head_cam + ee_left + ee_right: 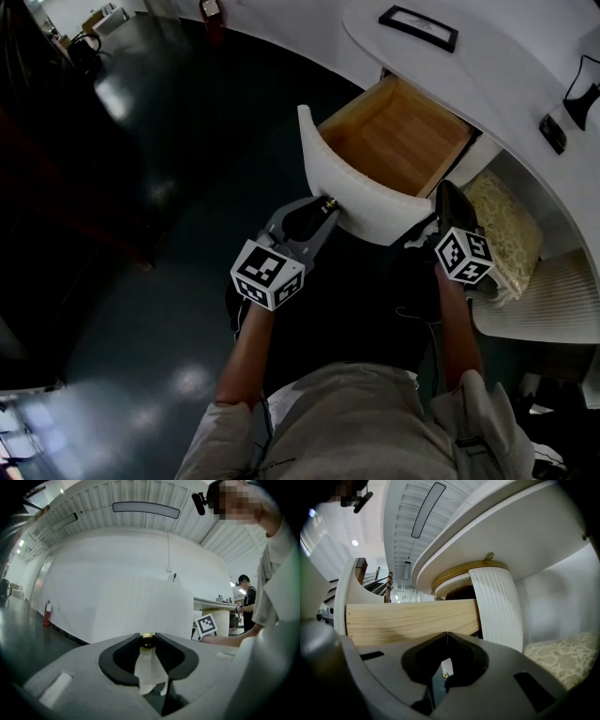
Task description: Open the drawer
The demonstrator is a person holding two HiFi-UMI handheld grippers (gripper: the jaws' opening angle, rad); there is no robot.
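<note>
The drawer (398,141) stands pulled out from under the white curved counter (497,66). Its wooden inside is bare, and its curved white front (361,197) faces me. My left gripper (324,207) is level at that front, with its black pads shut on the small brass knob (147,641) of the drawer; the knob (329,201) shows at the fingertips in the head view too. My right gripper (443,195) hangs beside the drawer's right wooden side (412,618), its jaws (446,634) shut with nothing between them.
A black-framed flat object (419,26) lies on the counter. A beige patterned cushion (511,230) and a white ribbed surface (553,300) sit right of the drawer, under the counter. A dark floor (159,187) spreads to the left. A person (246,602) stands far off.
</note>
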